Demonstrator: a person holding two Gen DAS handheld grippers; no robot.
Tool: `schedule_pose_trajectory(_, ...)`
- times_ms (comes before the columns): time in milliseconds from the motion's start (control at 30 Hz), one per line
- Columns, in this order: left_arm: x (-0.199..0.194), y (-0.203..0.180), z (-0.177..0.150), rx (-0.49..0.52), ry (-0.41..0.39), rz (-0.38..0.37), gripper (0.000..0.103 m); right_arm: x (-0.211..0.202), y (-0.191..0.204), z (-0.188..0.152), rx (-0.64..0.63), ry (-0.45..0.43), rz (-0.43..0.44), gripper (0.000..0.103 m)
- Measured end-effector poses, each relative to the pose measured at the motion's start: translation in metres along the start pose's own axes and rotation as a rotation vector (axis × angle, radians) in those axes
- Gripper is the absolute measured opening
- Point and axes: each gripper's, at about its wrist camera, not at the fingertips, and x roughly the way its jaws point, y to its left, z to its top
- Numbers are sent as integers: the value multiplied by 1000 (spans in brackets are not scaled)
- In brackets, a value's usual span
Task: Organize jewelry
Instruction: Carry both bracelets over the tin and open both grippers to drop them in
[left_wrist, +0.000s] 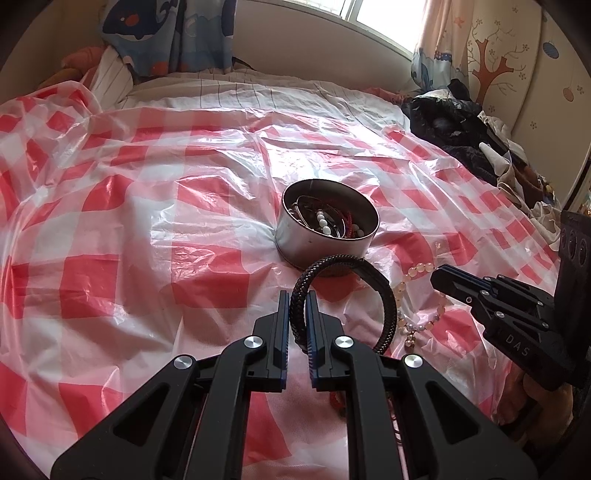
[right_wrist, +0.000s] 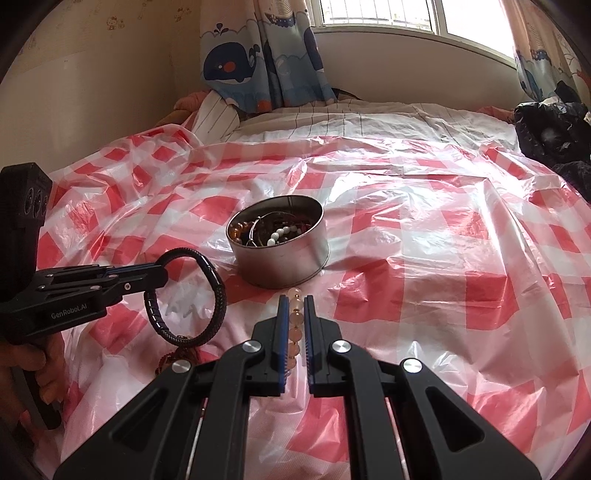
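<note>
A round metal tin (left_wrist: 325, 236) (right_wrist: 284, 258) with several bracelets and beads inside sits on the red-checked plastic sheet. My left gripper (left_wrist: 297, 306) (right_wrist: 162, 273) is shut on a black braided bracelet (left_wrist: 384, 295) (right_wrist: 218, 295) and holds it just in front of the tin. My right gripper (right_wrist: 295, 308) (left_wrist: 437, 275) is shut on a pale pink beaded bracelet (right_wrist: 295, 325) (left_wrist: 417, 271) that lies on the sheet right of the black one. A reddish bead strand (right_wrist: 181, 356) lies under the black bracelet.
The red-checked plastic sheet (left_wrist: 147, 221) (right_wrist: 443, 258) covers a bed. A pile of dark clothes and bags (left_wrist: 461, 122) (right_wrist: 554, 133) lies at the right. Whale-print curtains (right_wrist: 258, 55) and a striped pillow (left_wrist: 110, 77) are at the far end.
</note>
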Motion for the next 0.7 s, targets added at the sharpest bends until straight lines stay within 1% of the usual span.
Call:
schedule_pose_trajectory(367,-2,0,1,4,-9,-1,8,-16,-8,7,78,-85,85,8)
schedule_pose_trajectory(467,-4,0,4,-8,-15,-21,8,-20,-9,10,90,-106,110,8)
schedule_pose_trajectory(567,-6,2,10,-31,-36,-45,8,-24,-8,15,103,-125,139,8)
schedule_pose_trajectory(700,-2,1,27,-44,-63,-59,8,-25,-6,27,88,-141,144,8)
